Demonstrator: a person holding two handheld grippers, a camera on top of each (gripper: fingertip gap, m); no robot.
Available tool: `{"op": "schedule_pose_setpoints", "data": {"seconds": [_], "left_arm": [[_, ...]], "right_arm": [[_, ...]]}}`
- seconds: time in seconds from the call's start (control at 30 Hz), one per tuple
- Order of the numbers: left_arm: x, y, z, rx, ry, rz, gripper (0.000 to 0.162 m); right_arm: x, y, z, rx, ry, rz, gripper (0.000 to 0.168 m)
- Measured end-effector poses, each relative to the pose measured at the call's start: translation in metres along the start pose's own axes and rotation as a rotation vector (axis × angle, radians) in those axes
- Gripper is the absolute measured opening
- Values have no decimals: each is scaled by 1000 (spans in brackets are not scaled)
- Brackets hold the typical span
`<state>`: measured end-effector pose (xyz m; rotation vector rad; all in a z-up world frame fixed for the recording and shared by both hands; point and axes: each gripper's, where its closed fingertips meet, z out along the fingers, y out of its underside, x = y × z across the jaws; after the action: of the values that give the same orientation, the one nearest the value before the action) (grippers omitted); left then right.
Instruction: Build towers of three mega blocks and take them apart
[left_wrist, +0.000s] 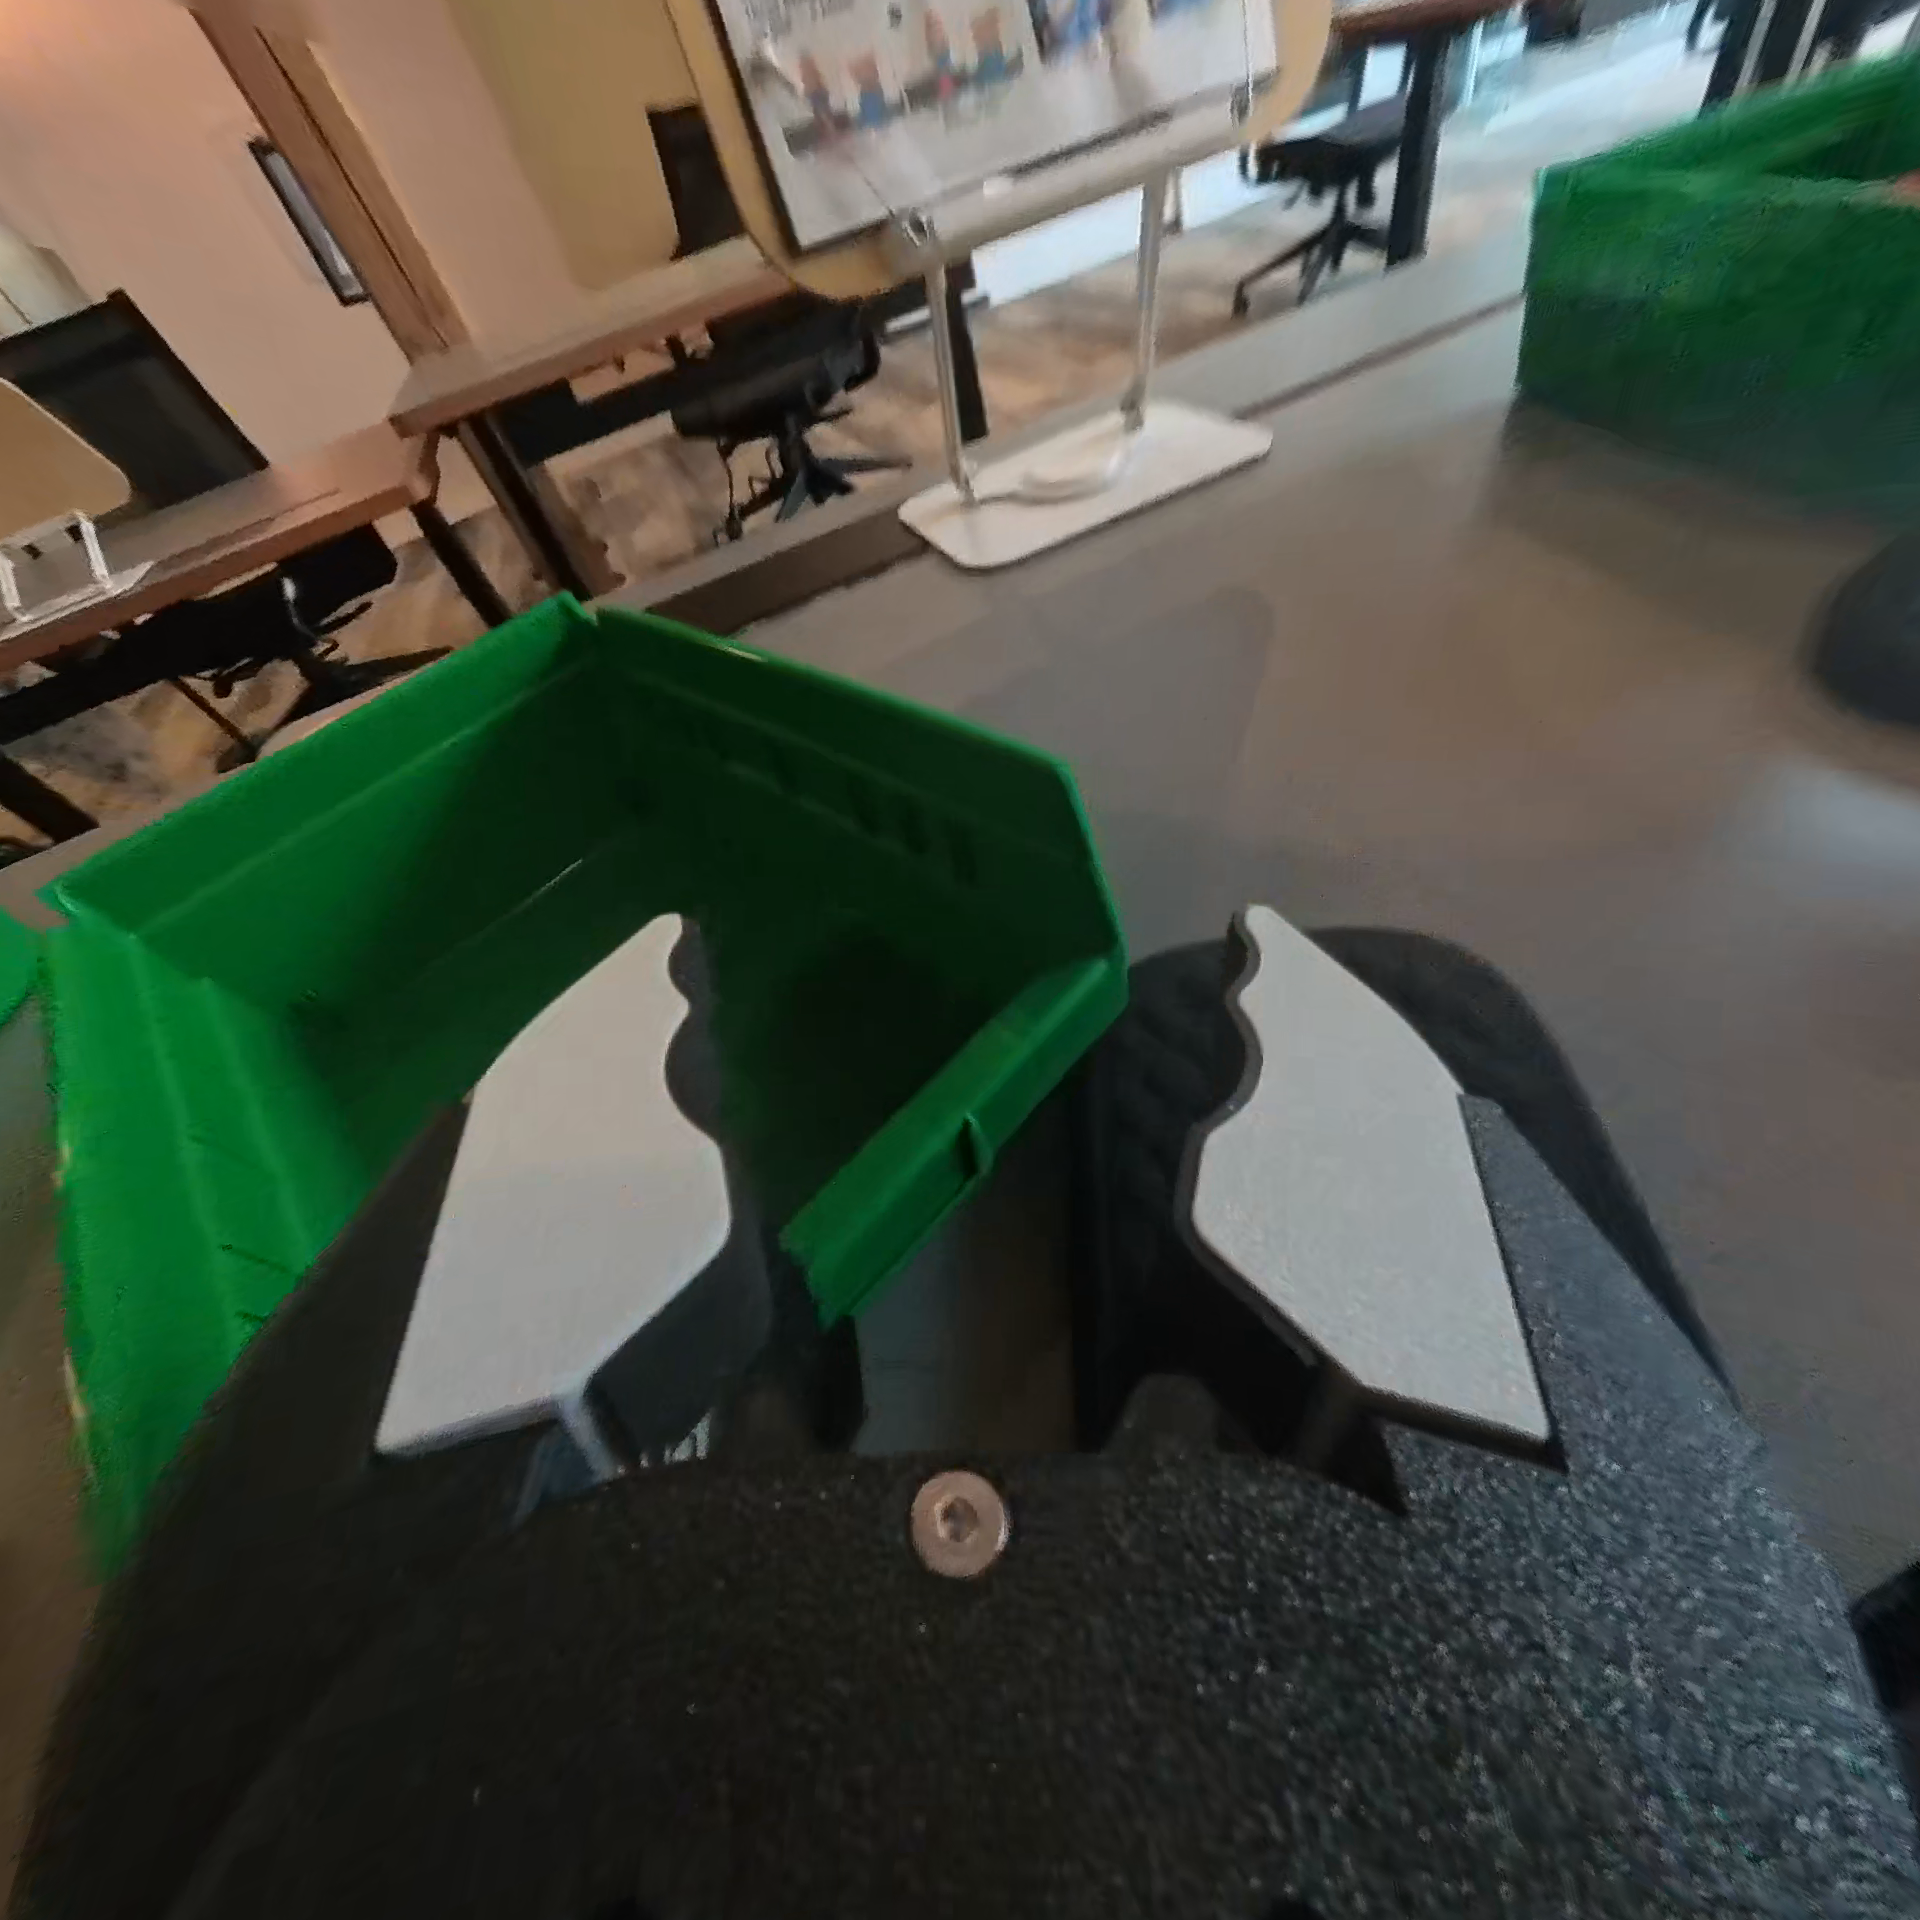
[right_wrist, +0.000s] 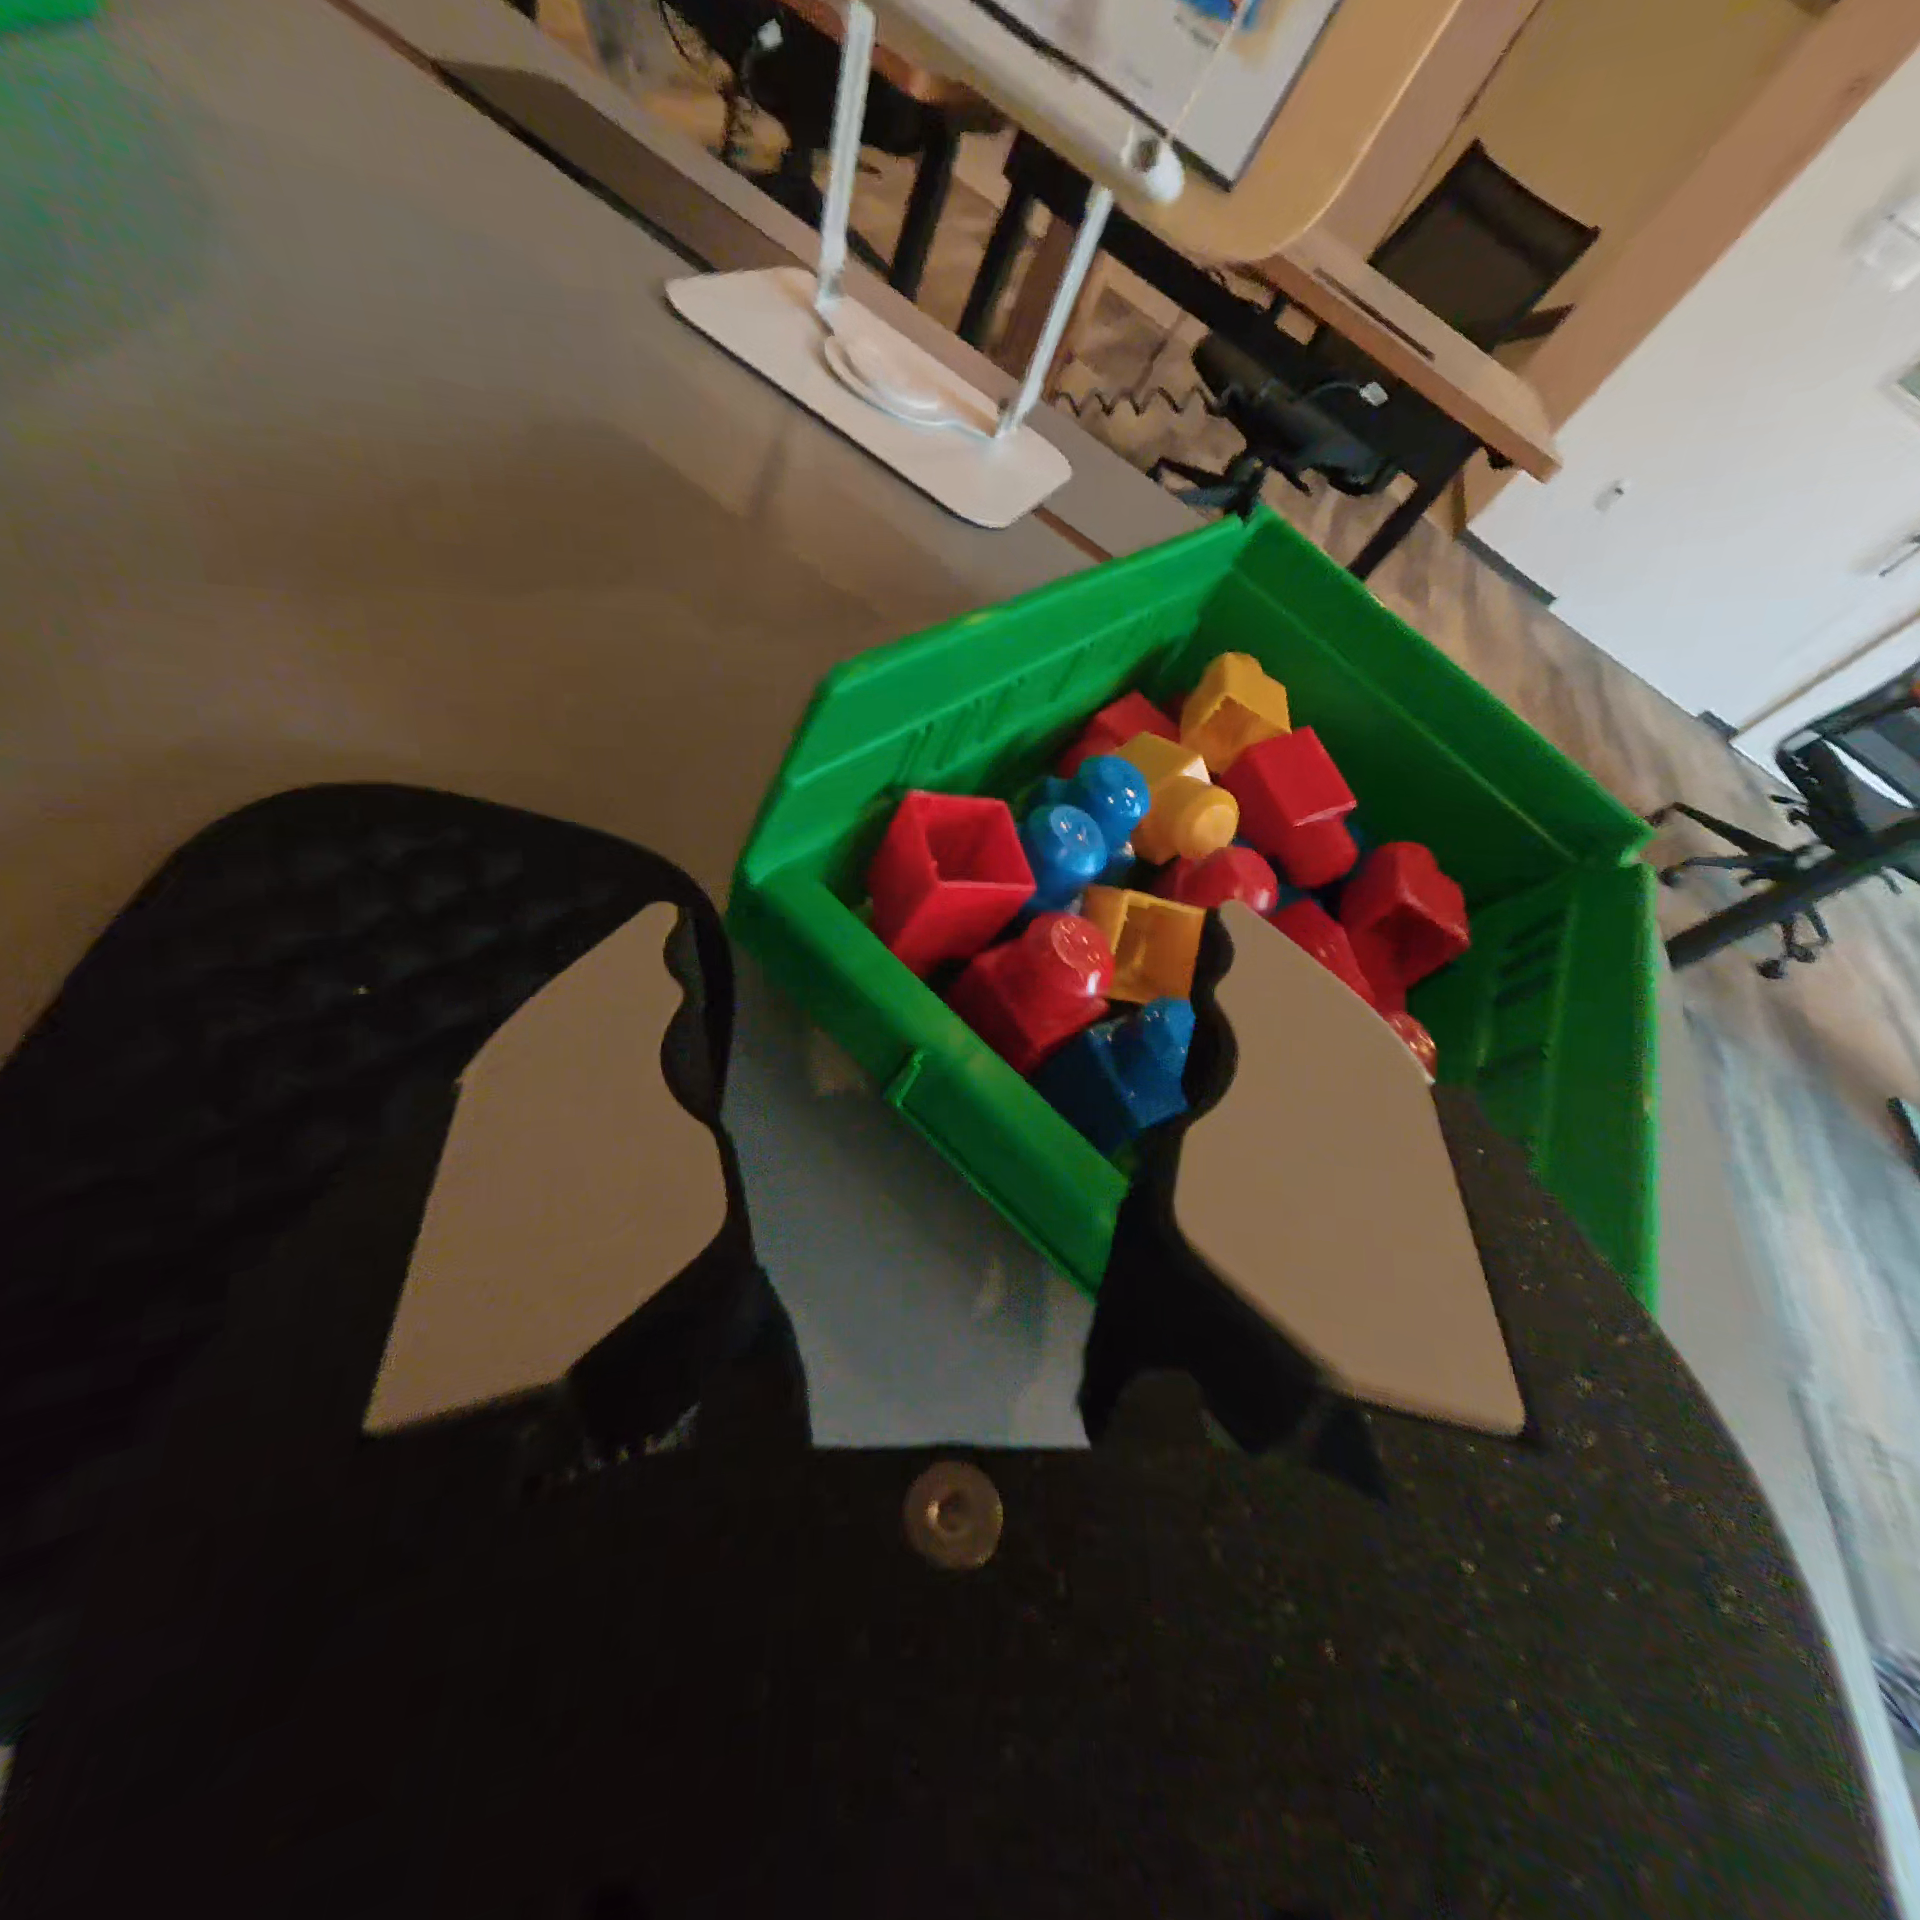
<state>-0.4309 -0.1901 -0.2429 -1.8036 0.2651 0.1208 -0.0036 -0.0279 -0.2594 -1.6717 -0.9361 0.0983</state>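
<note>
Many mega blocks (right_wrist: 1143, 894) fill the green bin (right_wrist: 997, 665) ahead of the spread right claw (right_wrist: 951, 961).

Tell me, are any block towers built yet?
Not yet. No tower shows on the table. The blocks all lie loose in the green bin. The right hand-held gripper is open and empty near them; the left hand-held gripper is open too. All stacking is left.
</note>
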Motion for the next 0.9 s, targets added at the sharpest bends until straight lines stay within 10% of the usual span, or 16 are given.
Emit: {"op": "schedule_pose_setpoints", "data": {"seconds": [0.43, 0.73, 0.9], "left_arm": [[16, 6, 60, -77, -210, 19, 87], [14, 23, 82, -173, -194, 33, 73], [12, 29, 90, -200, -189, 67, 39]], "right_arm": [[-18, -9, 39, -74, 121, 21, 90], [-22, -8, 68, -198, 153, -38, 57], [-21, -8, 75, -199, 150, -69, 19]]}}
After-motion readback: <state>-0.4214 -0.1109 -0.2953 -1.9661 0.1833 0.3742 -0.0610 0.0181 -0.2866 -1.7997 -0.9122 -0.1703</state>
